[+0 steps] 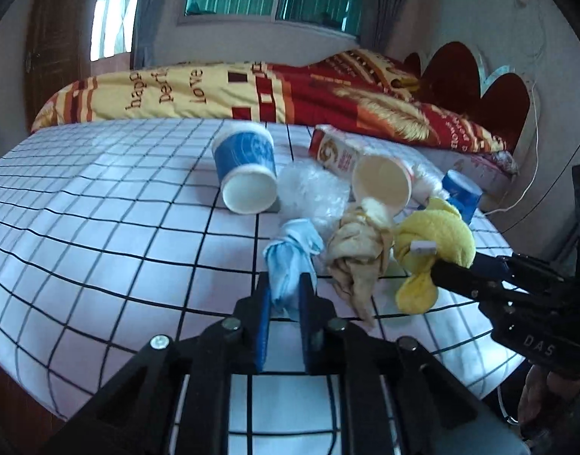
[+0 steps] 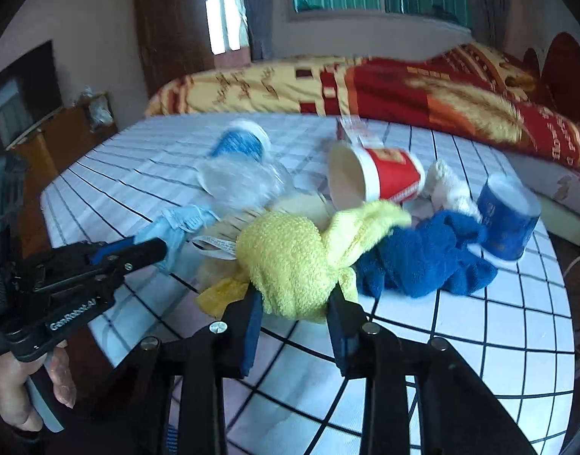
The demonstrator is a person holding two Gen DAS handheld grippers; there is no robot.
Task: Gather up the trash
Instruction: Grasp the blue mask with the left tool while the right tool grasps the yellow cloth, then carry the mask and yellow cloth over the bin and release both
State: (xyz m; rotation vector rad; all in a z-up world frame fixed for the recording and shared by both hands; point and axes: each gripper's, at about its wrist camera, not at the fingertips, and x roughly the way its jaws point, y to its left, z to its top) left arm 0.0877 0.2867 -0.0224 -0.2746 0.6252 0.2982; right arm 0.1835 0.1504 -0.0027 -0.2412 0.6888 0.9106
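Observation:
My left gripper [image 1: 284,288] is shut on a crumpled light blue cloth [image 1: 290,261], seen also in the right wrist view [image 2: 172,227]. My right gripper [image 2: 293,299] is shut on a yellow towel [image 2: 301,261], seen also in the left wrist view [image 1: 430,242]. On the checked bed sheet [image 1: 100,227] lie a blue paper cup on its side [image 1: 246,174], a red-and-white paper cup on its side [image 2: 377,174], a clear plastic bag [image 1: 312,193], a beige rag [image 1: 358,254], a small carton [image 1: 335,148], a dark blue towel [image 2: 426,261] and a blue roll [image 2: 510,220].
A red-and-yellow quilt [image 1: 290,87] lies along the far side of the bed. A heart-shaped headboard [image 1: 498,91] is at the right. A wooden door [image 2: 168,38] and a cabinet [image 2: 62,132] stand at the left. A white cable [image 1: 532,167] hangs by the headboard.

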